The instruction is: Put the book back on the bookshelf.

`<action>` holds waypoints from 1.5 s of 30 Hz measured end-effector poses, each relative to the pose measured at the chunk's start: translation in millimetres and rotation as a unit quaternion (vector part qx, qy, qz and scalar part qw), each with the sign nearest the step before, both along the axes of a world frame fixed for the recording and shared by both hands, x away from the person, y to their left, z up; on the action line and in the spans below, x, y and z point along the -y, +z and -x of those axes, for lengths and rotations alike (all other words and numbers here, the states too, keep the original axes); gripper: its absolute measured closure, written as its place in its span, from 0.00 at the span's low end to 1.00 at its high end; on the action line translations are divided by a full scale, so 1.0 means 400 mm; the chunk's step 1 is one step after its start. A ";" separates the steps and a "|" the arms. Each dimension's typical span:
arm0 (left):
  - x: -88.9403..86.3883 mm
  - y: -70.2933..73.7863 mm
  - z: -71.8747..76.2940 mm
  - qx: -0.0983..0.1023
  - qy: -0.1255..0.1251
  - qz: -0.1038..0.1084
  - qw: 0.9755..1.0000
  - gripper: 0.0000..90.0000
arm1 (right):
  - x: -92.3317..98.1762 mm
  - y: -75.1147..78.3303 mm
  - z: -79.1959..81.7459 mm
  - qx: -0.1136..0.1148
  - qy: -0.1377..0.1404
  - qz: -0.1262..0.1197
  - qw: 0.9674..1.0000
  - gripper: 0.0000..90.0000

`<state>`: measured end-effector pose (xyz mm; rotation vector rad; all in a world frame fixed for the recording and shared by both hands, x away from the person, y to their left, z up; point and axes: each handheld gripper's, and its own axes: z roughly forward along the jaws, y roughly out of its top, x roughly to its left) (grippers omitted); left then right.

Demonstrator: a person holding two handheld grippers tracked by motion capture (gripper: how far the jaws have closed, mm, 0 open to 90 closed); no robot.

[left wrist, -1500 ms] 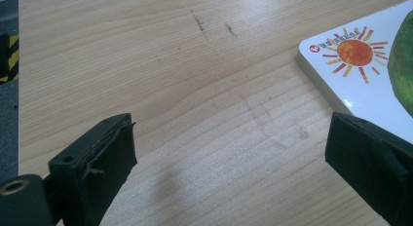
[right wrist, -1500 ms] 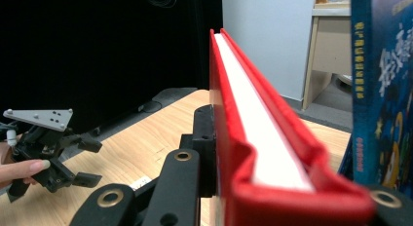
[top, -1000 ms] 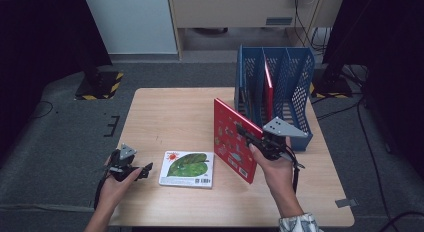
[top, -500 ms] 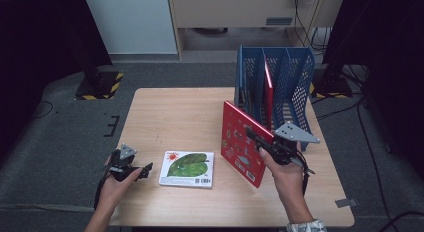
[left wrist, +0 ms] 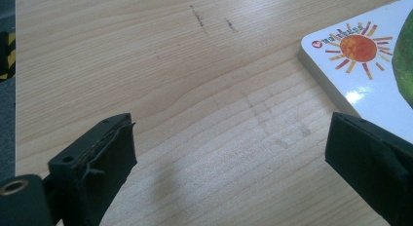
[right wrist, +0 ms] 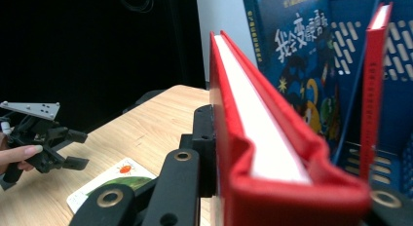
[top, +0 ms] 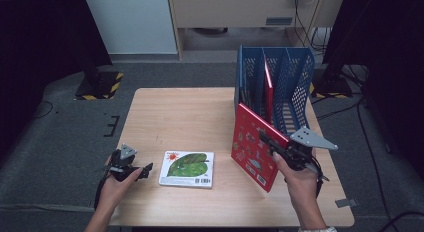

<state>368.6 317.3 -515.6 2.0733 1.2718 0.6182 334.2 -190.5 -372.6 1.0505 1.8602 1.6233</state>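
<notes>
- Table [top: 185, 117], high view: right gripper [top: 274, 144] clamps the red book [top: 252, 147] upright beside the blue rack [top: 280, 77].
- Left gripper [left wrist: 229, 153] view: jaws spread wide over bare wood, just beside the sun-cover book [left wrist: 370, 65].
- Right gripper view: white page edges, and a blue book [right wrist: 297, 55] in the rack.

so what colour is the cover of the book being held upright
Red; the held book shows its cover best in the high view.
</notes>
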 end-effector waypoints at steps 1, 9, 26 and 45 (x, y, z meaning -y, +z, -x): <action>0.001 0.000 0.000 0.000 -0.001 -0.001 1.000 0.04 | 0.010 0.002 0.007 0.000 -0.003 -0.003 1.000 0.89; 0.001 0.000 0.001 0.000 0.000 -0.003 1.000 0.04 | 0.046 0.012 0.034 -0.001 -0.011 -0.007 1.000 0.88; 0.009 0.000 0.004 -0.001 -0.004 -0.007 1.000 0.04 | 0.073 0.135 0.017 0.015 -0.034 -0.021 0.999 0.89; 0.008 -0.001 0.004 -0.002 -0.004 -0.004 1.000 0.04 | 0.107 0.208 -0.029 0.024 -0.081 -0.005 0.996 0.88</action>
